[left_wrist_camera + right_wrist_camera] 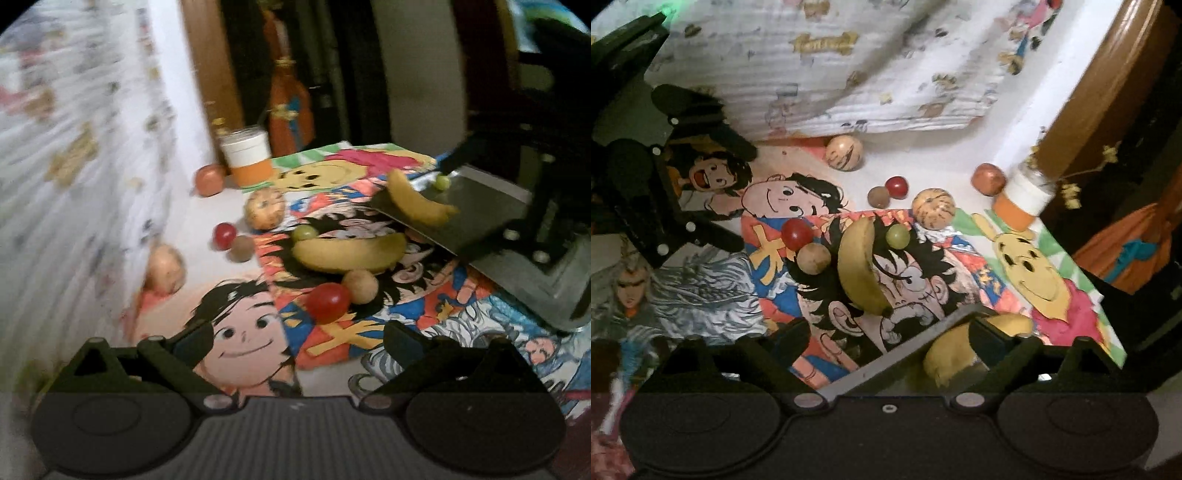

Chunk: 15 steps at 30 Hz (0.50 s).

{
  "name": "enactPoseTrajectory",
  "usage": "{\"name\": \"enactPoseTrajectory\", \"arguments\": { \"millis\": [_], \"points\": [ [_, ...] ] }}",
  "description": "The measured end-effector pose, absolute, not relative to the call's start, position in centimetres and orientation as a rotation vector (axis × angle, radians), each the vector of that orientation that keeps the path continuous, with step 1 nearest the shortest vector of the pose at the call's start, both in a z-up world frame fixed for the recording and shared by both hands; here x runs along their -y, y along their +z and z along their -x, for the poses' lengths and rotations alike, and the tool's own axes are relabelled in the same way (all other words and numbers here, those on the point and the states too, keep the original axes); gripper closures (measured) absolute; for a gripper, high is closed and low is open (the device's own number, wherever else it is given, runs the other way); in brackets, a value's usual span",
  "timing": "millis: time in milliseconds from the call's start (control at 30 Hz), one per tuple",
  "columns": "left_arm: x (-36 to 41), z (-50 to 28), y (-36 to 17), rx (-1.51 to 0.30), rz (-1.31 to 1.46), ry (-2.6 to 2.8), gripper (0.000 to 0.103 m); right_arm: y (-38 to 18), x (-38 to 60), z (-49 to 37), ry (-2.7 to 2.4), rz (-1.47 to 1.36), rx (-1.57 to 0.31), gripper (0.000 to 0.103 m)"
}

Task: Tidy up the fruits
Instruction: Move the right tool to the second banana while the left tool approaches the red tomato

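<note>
Nearest the left wrist camera, the left gripper [297,341] stood with its jaws spread wide and nothing between them, above a flat surface covered with cartoon drawings [243,332]. Just past its fingertips lay a red grape [328,302] touching a small tan fruit [360,286], and behind these a banana [349,251] rested on its side, its long axis running across that view, ends curled upward, a green grape [304,232] touching its left end. The right gripper [890,338] also stood spread, holding nothing; its right finger [991,341] hung over a metal tray [886,363] whose near edge crossed the view diagonally, and a second banana [951,360] lay on the tray partly under that finger. In the right wrist view the first banana [858,262] ran near to far, its dark tip toward the tray edge. In the left view the tray [476,210] sat tilted at the right, its banana [417,203] angled down-right and another green grape [442,181] farther back. Bare white surface lay open left of the drawings, where a speckled round fruit [166,267], a red grape with a brown fruit [232,242], another speckled fruit [265,208] and a reddish fruit [209,180] sat apart. A white-and-orange jar [249,157] stood at the far corner beside a brown wooden edge [214,74]; a patterned cloth [66,129] bounded the left.
</note>
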<state>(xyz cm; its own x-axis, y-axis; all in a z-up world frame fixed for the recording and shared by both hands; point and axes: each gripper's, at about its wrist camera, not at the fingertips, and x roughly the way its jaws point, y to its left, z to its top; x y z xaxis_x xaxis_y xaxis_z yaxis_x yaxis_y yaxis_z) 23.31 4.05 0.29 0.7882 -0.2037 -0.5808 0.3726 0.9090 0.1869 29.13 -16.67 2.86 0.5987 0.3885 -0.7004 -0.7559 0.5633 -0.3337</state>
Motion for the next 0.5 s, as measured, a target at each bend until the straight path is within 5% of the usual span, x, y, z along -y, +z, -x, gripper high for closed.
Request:
{"name": "enactPoseTrajectory", "arguments": {
  "millis": [500],
  "points": [
    [-4.1, -27.1, -1.0, -0.641, -0.241, -0.439, 0.043, 0.1, 15.0, -32.6, 0.836, 0.658, -0.635, 0.041]
  ]
}}
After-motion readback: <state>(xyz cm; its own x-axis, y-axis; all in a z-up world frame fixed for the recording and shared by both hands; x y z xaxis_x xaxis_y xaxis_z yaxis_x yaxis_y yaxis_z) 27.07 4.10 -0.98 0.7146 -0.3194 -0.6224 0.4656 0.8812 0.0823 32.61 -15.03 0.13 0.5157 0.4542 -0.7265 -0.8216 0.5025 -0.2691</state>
